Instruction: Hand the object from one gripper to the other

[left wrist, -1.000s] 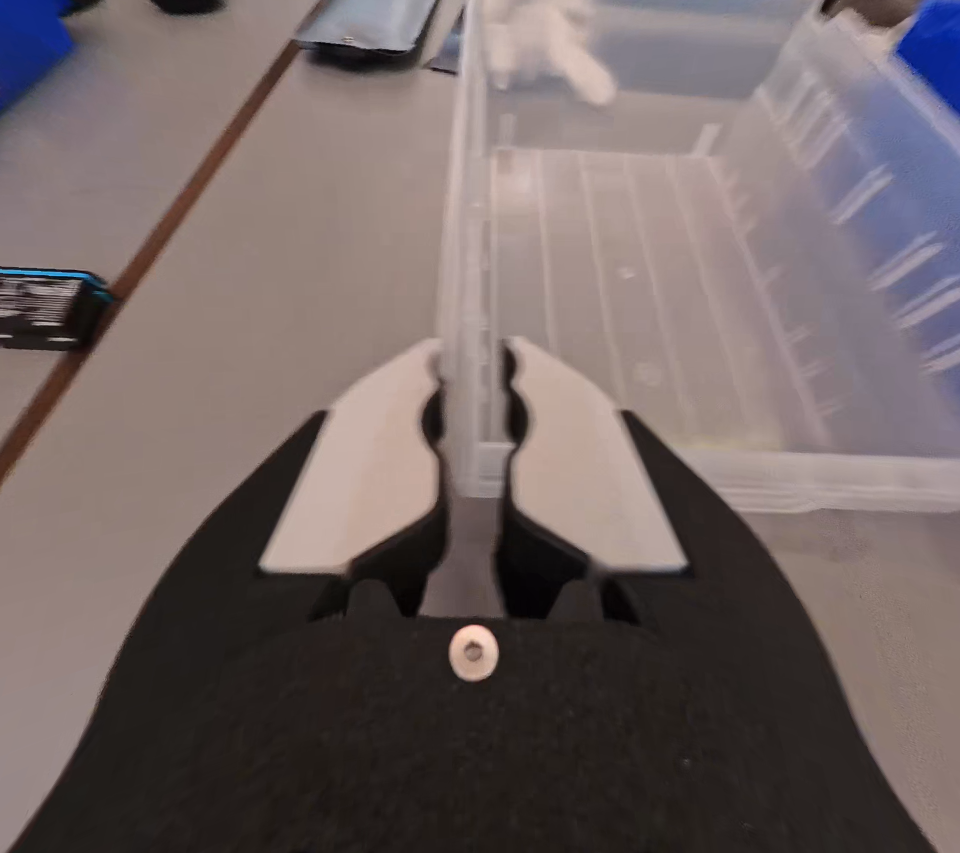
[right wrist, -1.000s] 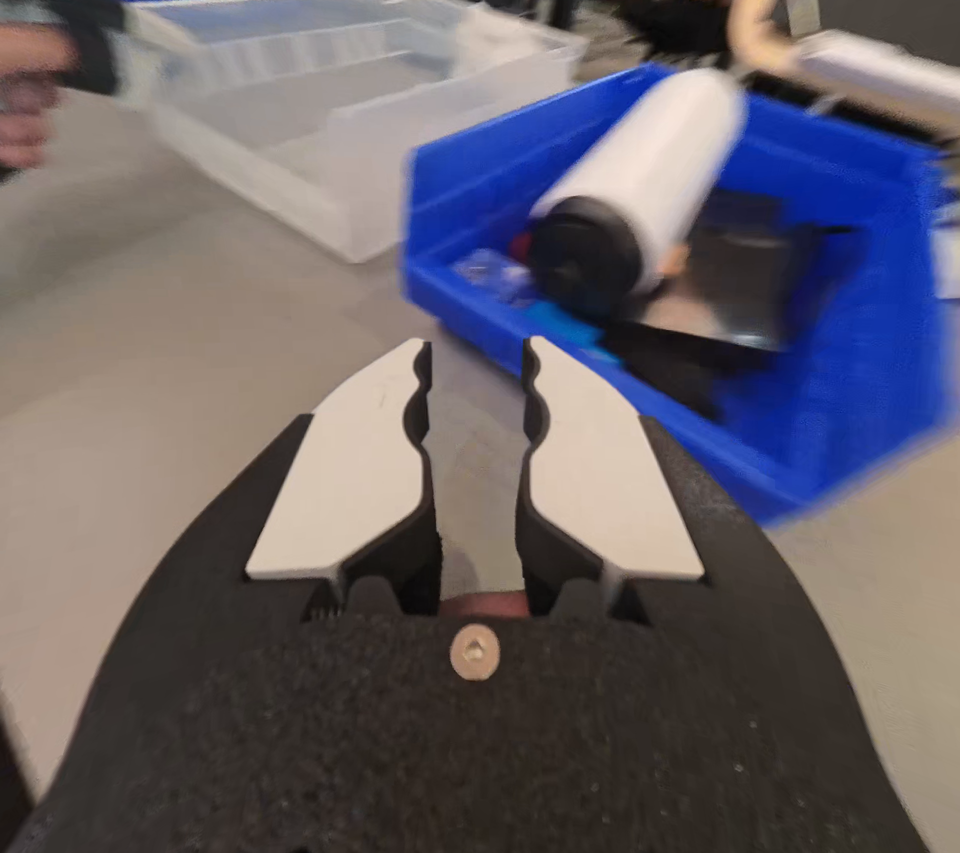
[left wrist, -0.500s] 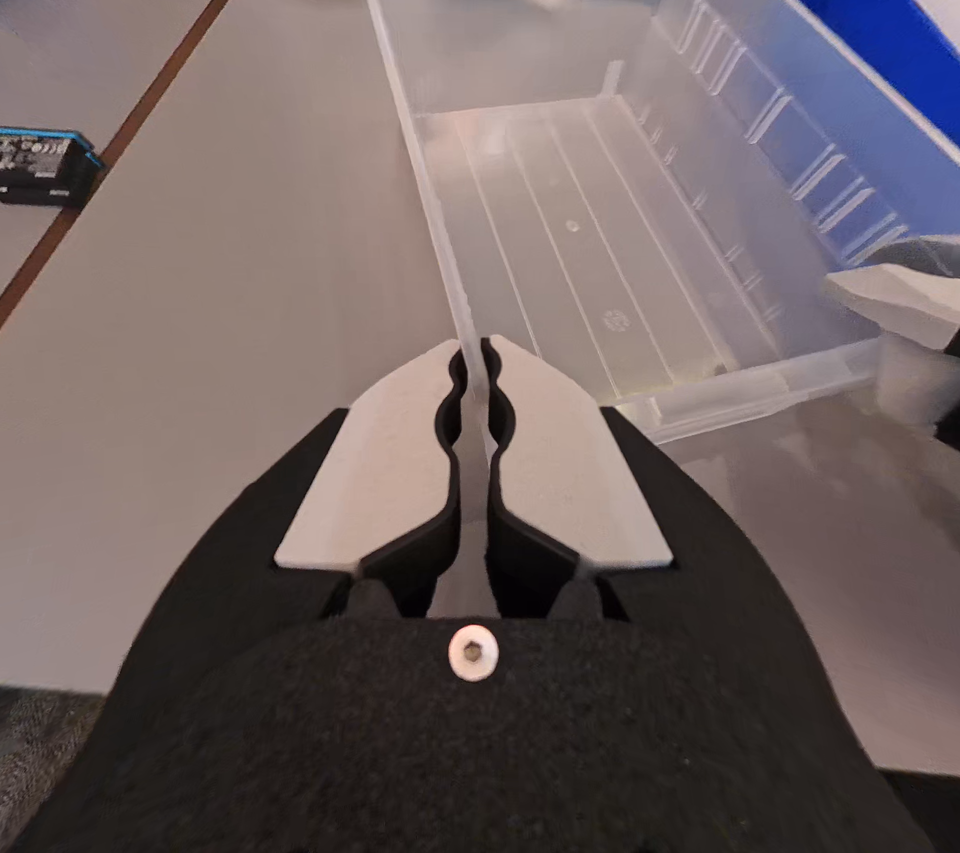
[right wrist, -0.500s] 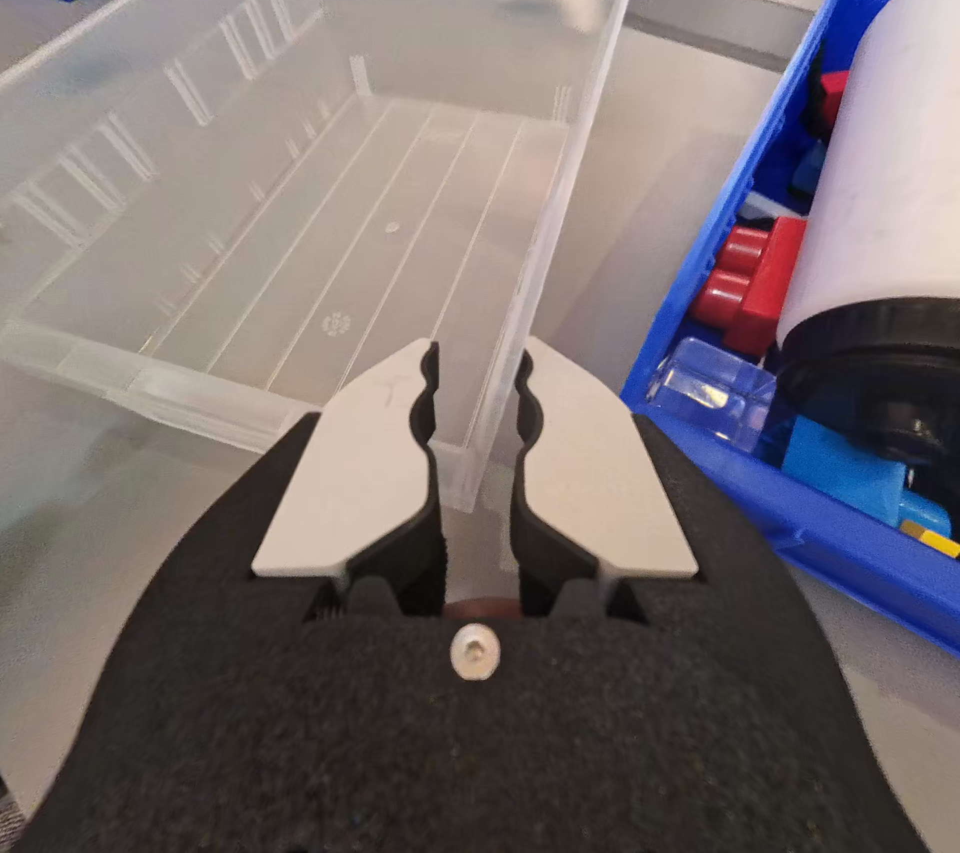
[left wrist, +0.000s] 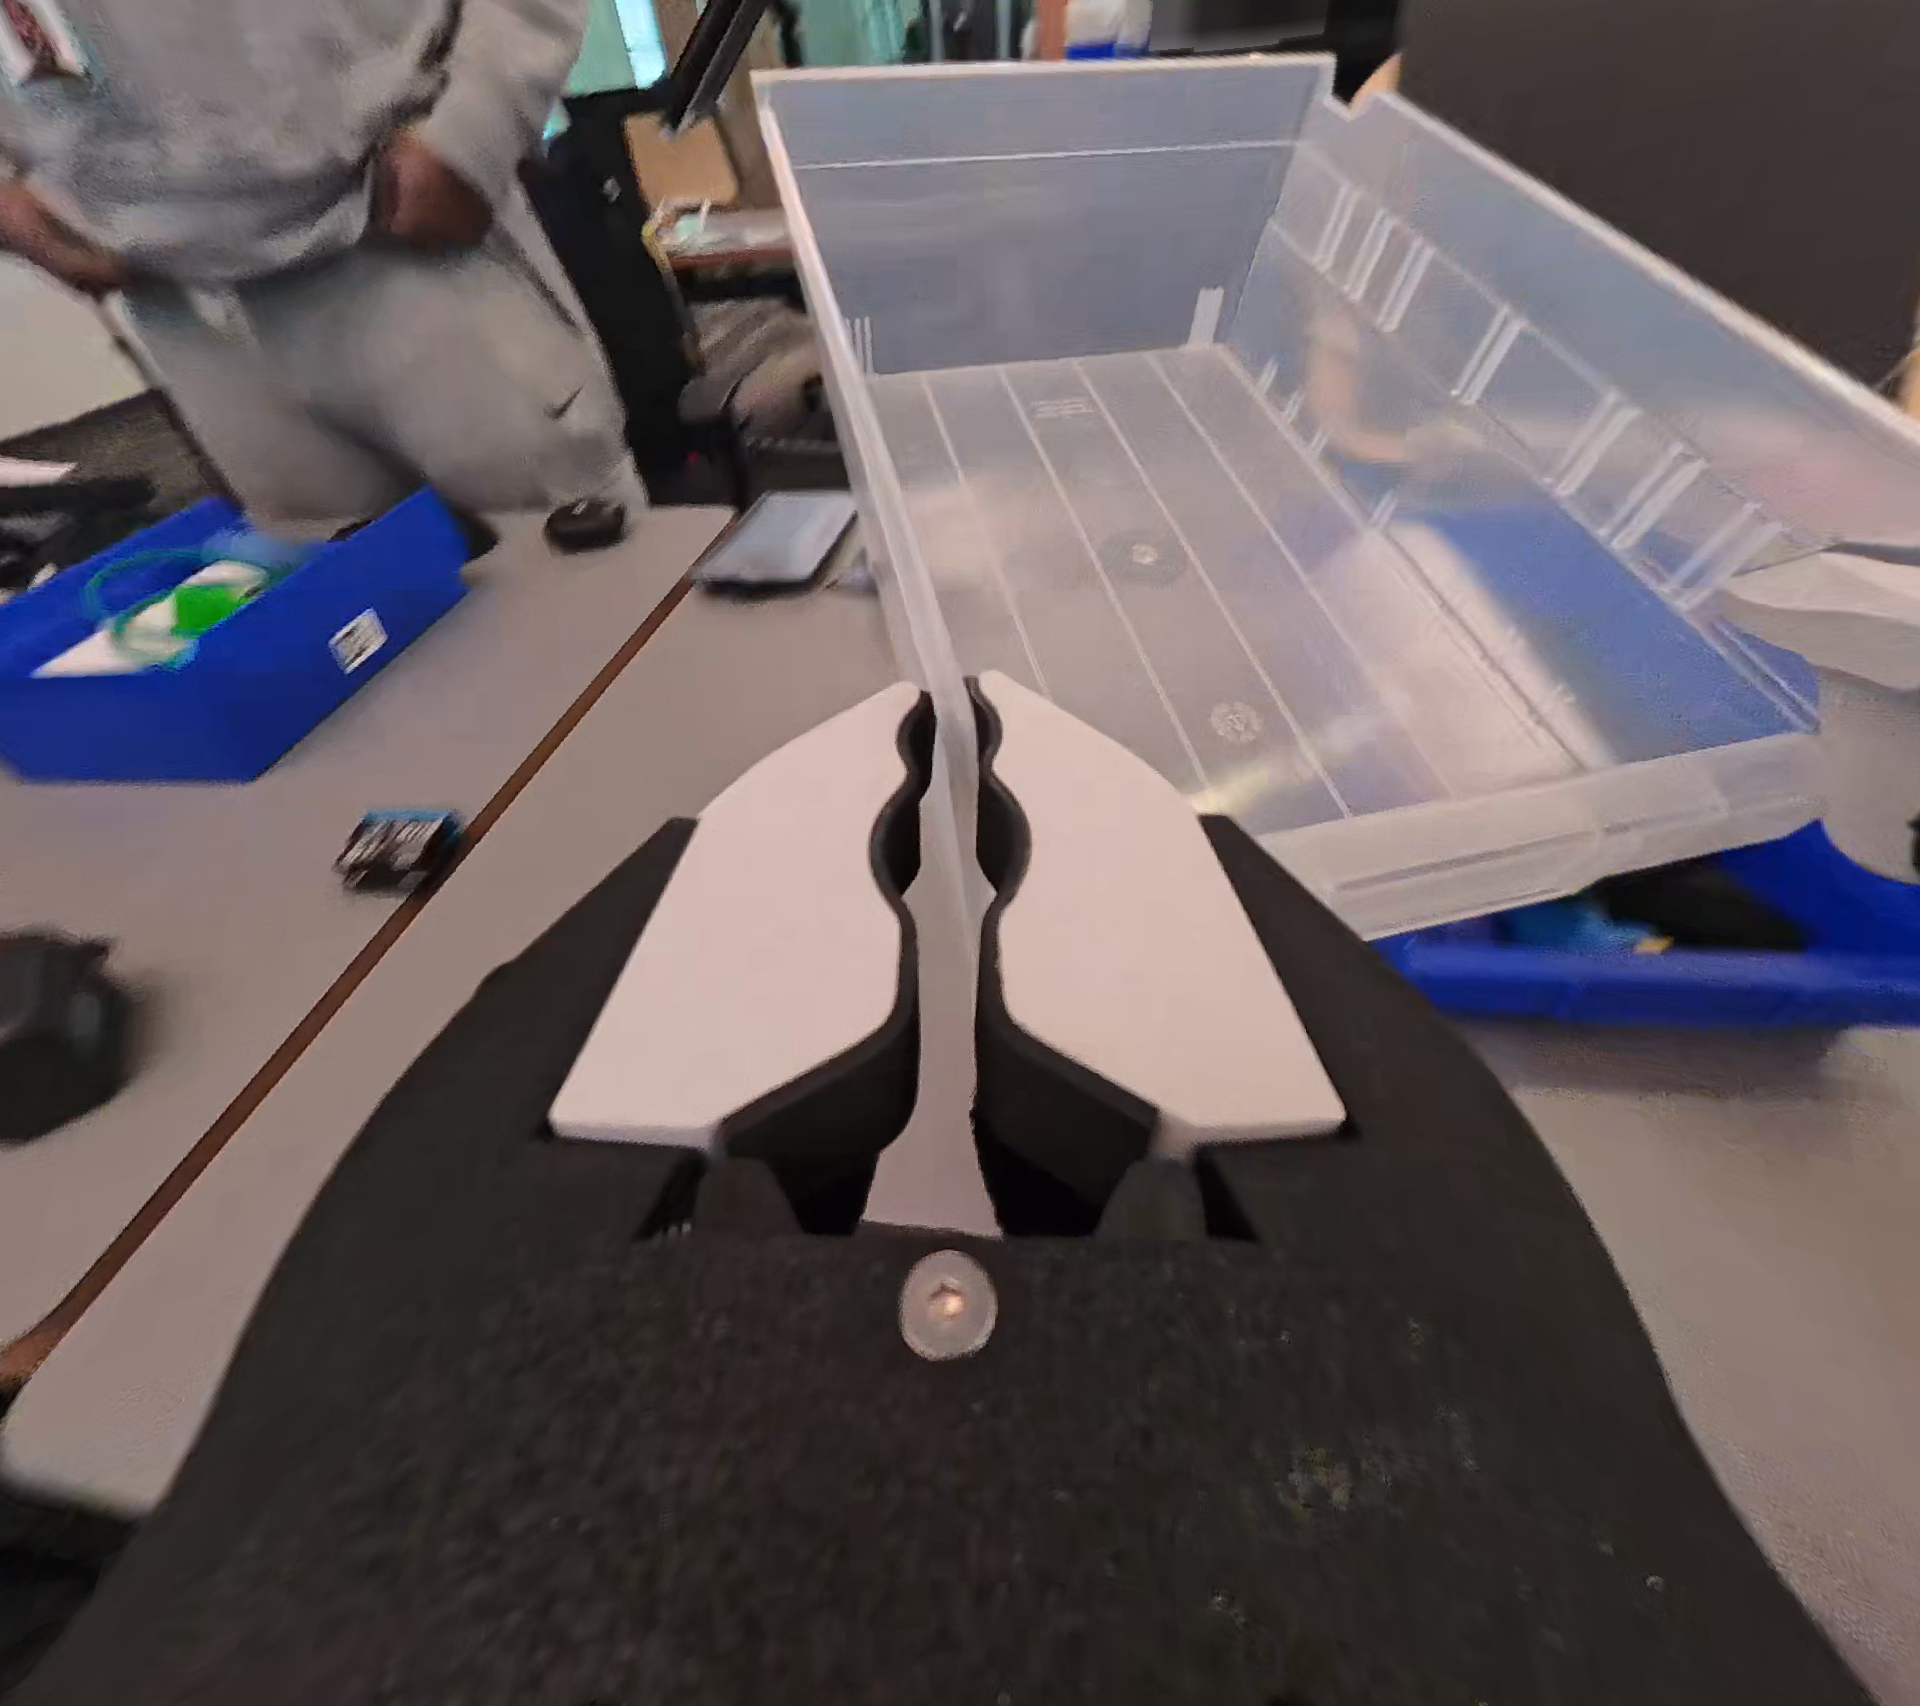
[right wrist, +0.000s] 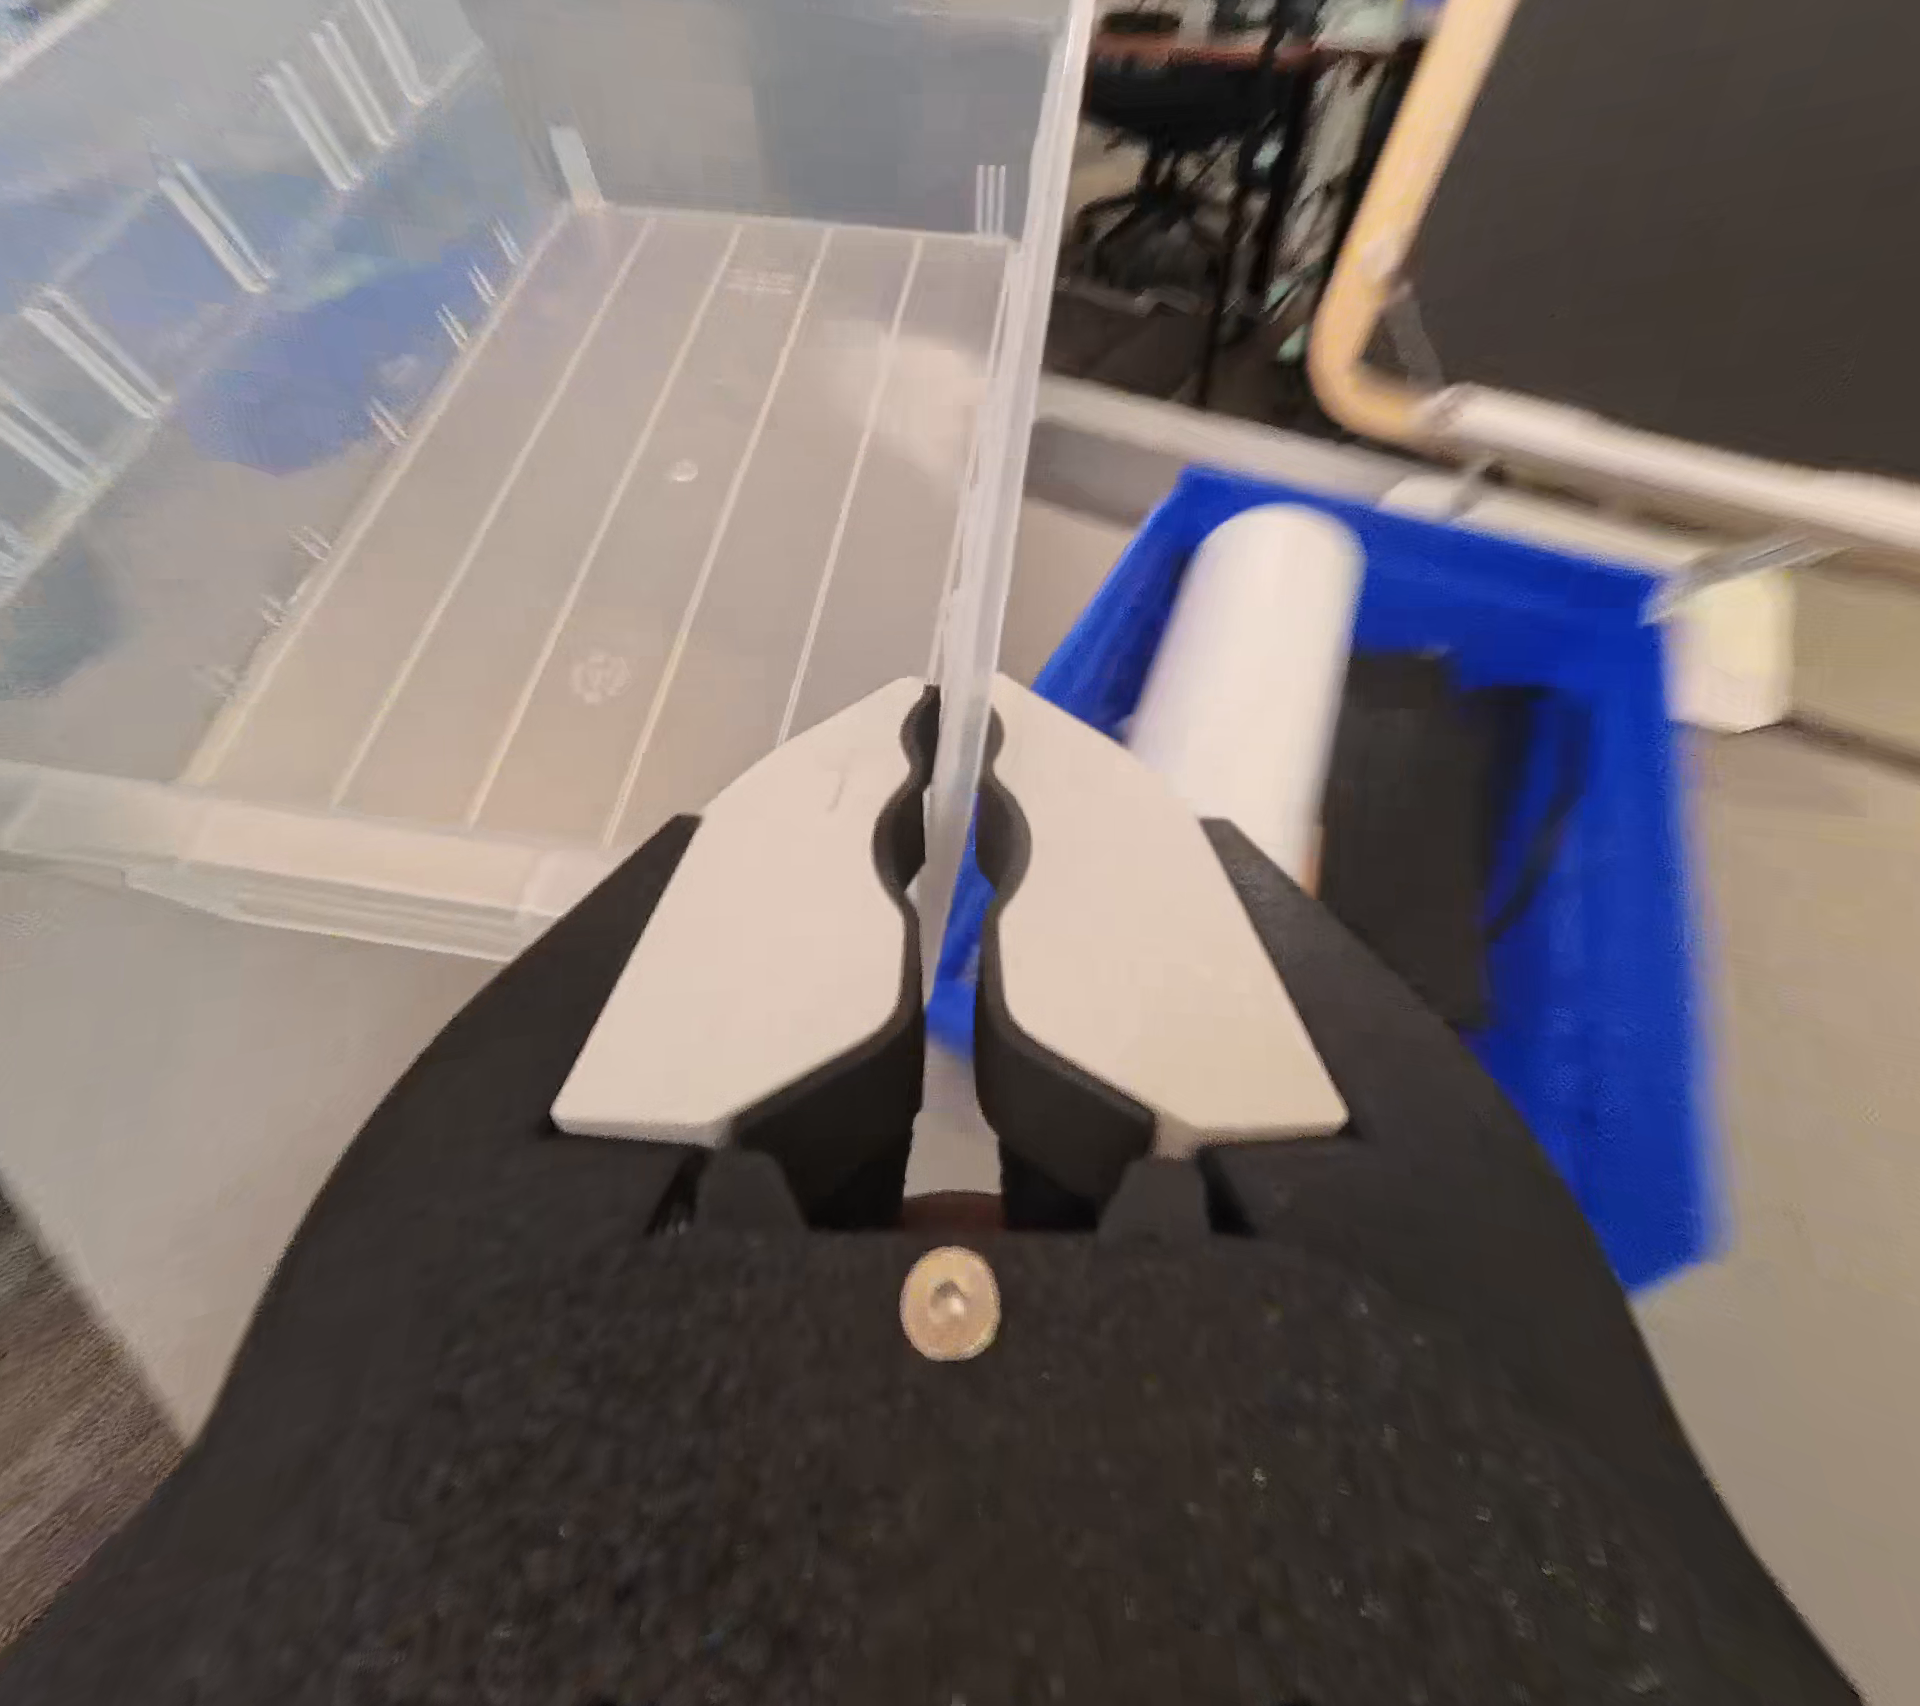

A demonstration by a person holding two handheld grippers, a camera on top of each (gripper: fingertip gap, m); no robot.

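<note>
A clear plastic bin is held in the air above the grey table, tilted. My left gripper is shut on the bin's left side wall. My right gripper is shut on the bin's right side wall. The right gripper's white finger shows at the right edge of the left wrist view, by the bin's right wall. The bin is empty inside.
A blue bin with a white roll and dark items sits under and right of the clear bin. Another blue bin stands on the left table, with a small black packet nearby. A person in grey stands beyond the table. There is about 20 cm between the tips of the two grippers.
The right gripper has closed on the bin's right wall. Both grippers have lifted the clear bin off the table, and it now hangs over the blue bin.
</note>
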